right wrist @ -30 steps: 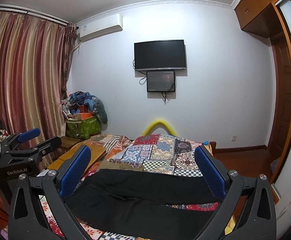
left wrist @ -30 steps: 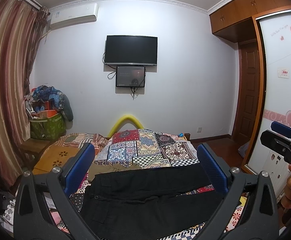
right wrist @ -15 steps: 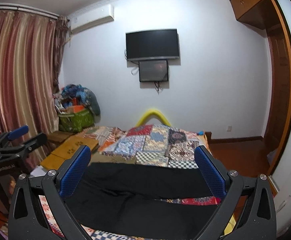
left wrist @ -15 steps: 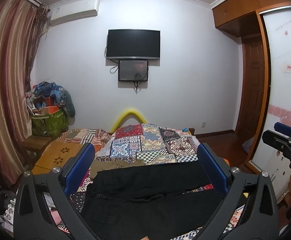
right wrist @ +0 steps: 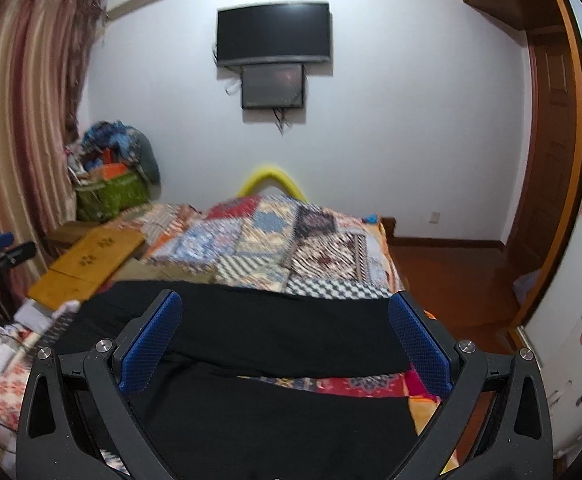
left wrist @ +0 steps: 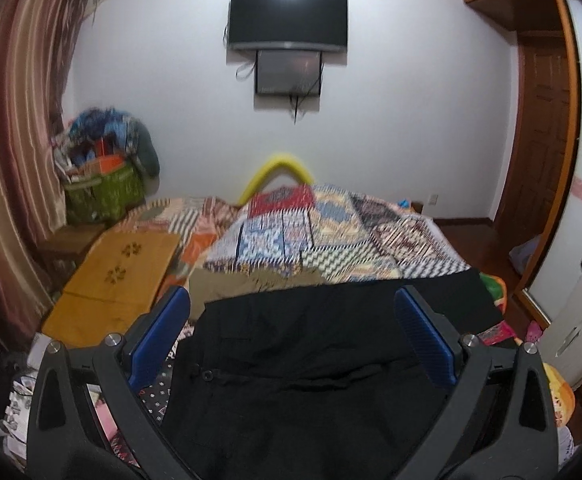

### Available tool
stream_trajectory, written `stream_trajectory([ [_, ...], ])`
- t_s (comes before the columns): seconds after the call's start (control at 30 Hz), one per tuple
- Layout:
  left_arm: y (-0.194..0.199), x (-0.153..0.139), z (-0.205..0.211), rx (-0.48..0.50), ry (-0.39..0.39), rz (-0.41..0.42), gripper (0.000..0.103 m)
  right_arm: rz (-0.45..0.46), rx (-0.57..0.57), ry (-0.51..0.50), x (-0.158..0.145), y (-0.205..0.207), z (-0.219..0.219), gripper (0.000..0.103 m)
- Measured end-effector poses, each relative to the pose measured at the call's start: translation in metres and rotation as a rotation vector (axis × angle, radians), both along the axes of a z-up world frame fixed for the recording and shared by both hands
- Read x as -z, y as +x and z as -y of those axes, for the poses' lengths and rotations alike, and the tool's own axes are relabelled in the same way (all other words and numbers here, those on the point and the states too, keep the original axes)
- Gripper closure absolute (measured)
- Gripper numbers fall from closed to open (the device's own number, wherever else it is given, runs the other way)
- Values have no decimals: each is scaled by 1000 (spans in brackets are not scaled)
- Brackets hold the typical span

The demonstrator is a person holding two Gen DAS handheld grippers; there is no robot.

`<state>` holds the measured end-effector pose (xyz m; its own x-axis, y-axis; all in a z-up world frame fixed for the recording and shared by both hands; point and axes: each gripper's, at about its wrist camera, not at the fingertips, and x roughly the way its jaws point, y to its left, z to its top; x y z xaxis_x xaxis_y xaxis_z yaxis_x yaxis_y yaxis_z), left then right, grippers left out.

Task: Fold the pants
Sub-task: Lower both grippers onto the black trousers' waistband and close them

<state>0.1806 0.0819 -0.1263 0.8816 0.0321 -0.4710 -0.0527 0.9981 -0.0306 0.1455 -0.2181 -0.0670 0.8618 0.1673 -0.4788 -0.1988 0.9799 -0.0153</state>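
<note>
Black pants [left wrist: 311,352] lie spread flat across the near end of a bed with a patchwork quilt [left wrist: 315,236]. In the left wrist view the waist with its button is at the left, and the legs run to the right. My left gripper [left wrist: 291,332] hovers open above the waist part, nothing between its blue pads. In the right wrist view the two legs [right wrist: 251,336] lie apart with quilt [right wrist: 275,240] showing between them. My right gripper [right wrist: 285,336] hangs open over the legs, holding nothing. Each gripper shows at the other view's edge.
A yellow wooden board [left wrist: 115,276] lies at the bed's left side. A green bag [left wrist: 103,192] heaped with clothes stands by the striped curtain [left wrist: 7,120]. A television [left wrist: 287,20] hangs on the far wall. A wardrobe and wooden door [left wrist: 543,128] are on the right.
Both grippers have tilted down and moved closer over the pants, which now fill more of each view. The pants have not moved, and both jaws stay open.
</note>
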Motion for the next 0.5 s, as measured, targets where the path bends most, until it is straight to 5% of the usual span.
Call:
stream_trajectory([
  [0.5, 139, 116, -85, -140, 3, -214, 0, -202, 115, -100, 73, 92, 56, 0],
])
